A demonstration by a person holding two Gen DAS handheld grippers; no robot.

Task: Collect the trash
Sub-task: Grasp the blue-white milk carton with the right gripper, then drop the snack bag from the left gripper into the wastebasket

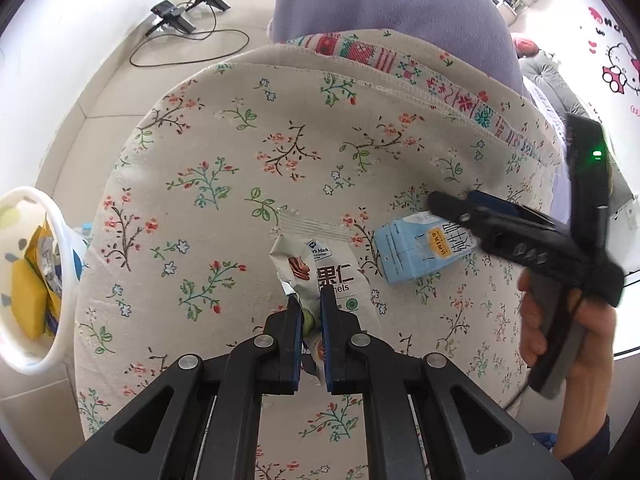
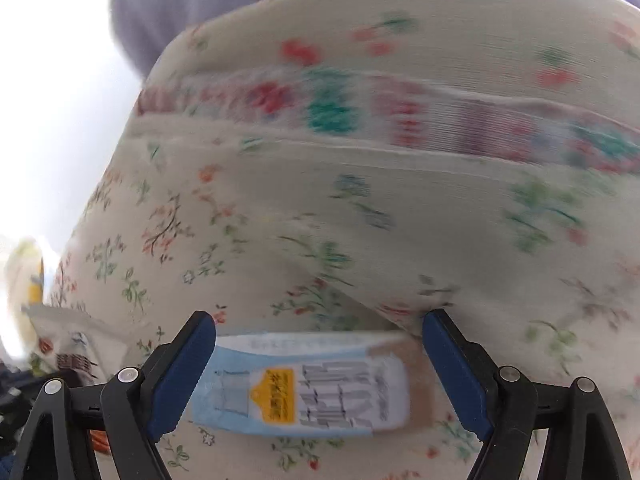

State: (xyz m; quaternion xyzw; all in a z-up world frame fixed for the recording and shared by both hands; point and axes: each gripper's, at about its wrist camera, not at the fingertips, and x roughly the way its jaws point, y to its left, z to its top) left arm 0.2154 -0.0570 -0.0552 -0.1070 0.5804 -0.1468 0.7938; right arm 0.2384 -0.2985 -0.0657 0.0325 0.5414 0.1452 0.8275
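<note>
The left gripper (image 1: 311, 300) is seen clamped narrowly on a crinkled, glossy white snack packet (image 1: 320, 264), whose lower end is pinched between the blue-lined black fingers; the packet's torn top stands up above the floral cloth. The gripper is pointed steeply downward over the seat.

The right gripper (image 2: 318, 330) is held wide, its blue pads set at either end of a pale blue milk carton (image 2: 304, 392) that lies flat on its side; the left pad appears to meet the carton's end, while a gap is seen at the right pad, so the carton is not gripped. In the left wrist view this gripper (image 1: 434, 200) is borne by a bare hand (image 1: 560, 340) wrapped around a grey handle and angled down toward the carton (image 1: 420, 248), a boxy, smooth, printed pack just beside the packet.

Both items rest on a rounded cushion (image 1: 200, 140) covered in woven cream fabric printed with small sprigs. At the left edge a white plastic bin (image 1: 24, 280) is seen, with yellow wrappers inside. Behind, a lilac padded cushion (image 1: 380, 0) is visible.
</note>
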